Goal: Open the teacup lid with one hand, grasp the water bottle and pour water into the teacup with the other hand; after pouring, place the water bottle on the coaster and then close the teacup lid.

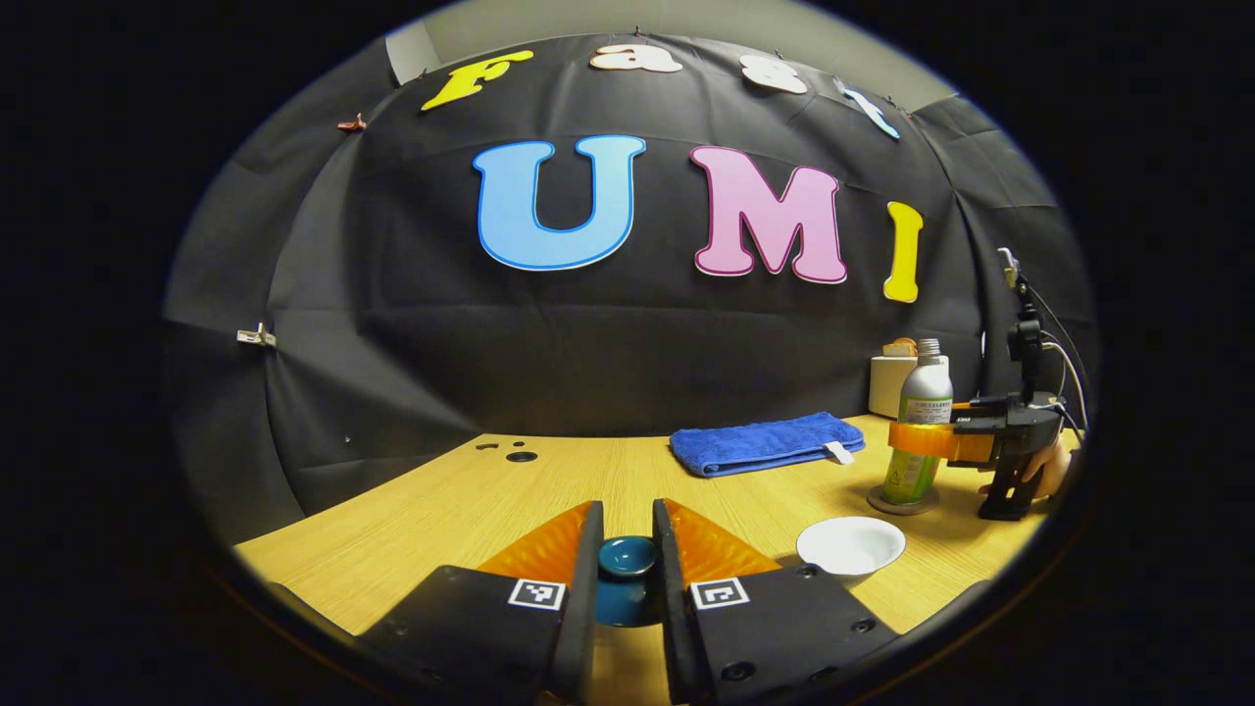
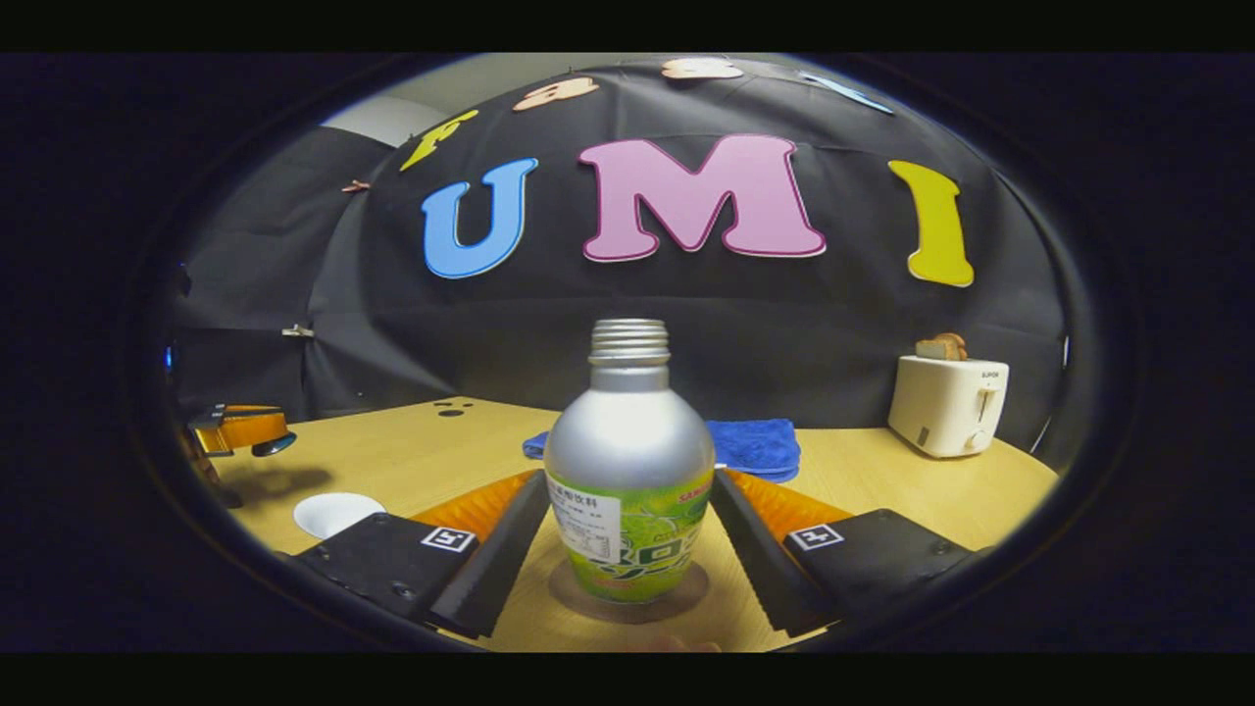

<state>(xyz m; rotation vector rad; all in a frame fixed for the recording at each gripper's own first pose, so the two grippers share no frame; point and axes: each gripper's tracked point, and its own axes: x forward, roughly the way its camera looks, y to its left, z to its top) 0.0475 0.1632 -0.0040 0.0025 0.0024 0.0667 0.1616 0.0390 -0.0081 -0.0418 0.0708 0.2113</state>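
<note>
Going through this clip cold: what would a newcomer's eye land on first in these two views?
Most striking is the silver water bottle, uncapped, standing on a round coaster between the open fingers of the right gripper. Next comes the blue teacup lid, pinched in the left gripper above the wooden table, with the white teacup open just to its right. A folded blue towel lies behind and a white toaster stands at the far right.

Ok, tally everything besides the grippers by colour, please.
Blue: 2, teacup lid, towel
White: 2, teacup, toaster
Silver and green: 1, water bottle
Brown: 2, coaster, toast
Total: 7
</note>
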